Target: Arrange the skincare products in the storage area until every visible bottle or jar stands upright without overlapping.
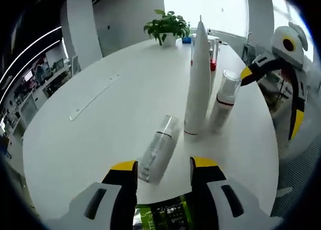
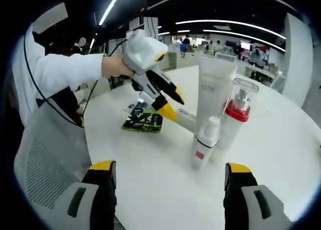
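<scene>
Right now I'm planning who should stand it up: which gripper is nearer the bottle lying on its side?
Left. The left gripper is open right at the lying bottle, jaws either side of its near end. The right gripper is open, farther back.

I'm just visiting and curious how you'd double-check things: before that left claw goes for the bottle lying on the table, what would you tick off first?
1. Left gripper open: ok.
2. Lying bottle lined up between its jaws: ok.
3. Lying bottle upright: not ok, on its side.
4. Tall white tube and pump bottle standing: ok.
5. Right gripper open and touching no bottle: ok.
6. Green packet clear of the bottles: ok.
</scene>
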### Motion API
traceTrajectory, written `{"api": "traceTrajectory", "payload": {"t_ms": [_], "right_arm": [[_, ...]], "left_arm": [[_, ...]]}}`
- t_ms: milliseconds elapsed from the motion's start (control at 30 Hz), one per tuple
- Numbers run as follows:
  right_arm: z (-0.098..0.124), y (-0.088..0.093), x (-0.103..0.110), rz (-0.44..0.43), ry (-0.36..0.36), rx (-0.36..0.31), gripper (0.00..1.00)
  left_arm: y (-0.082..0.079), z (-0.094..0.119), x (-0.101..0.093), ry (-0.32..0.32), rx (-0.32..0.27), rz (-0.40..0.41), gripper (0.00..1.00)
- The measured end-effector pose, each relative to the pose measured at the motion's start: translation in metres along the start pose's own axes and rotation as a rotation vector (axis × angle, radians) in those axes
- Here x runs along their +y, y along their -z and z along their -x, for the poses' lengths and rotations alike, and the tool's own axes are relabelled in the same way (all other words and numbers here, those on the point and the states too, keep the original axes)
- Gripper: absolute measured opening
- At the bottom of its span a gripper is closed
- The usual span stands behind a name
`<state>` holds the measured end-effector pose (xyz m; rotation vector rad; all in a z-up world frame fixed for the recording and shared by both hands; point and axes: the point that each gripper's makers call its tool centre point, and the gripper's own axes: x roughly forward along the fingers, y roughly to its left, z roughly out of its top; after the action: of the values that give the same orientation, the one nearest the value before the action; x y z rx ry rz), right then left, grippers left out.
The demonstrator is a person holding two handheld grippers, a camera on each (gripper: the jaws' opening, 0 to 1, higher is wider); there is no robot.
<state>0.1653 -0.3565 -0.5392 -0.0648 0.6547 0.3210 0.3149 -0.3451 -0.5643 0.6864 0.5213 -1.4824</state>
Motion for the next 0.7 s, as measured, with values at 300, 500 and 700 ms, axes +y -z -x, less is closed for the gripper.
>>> {"api": "traceTrajectory", "payload": {"t_ms": [300,500,700], "right_arm": [[-0.002,0.003,0.002,-0.013,-0.001,0.001,0.92],[-0.004,-0.003,0.002,-0.016,0.006,-0.035,0.90],[-0.007,0.001,0.003,-0.030,0.000,-0.030,0.94]], "left_arm": [[0.002,-0.020,0.012,0.019,0.057,-0.066,0.36],[0.002,-0.030,0.012,0.043,0.080,-0.089,0.35],[0.006,-0.039,0.013,0.055,0.106,-0.100,0.37]]}}
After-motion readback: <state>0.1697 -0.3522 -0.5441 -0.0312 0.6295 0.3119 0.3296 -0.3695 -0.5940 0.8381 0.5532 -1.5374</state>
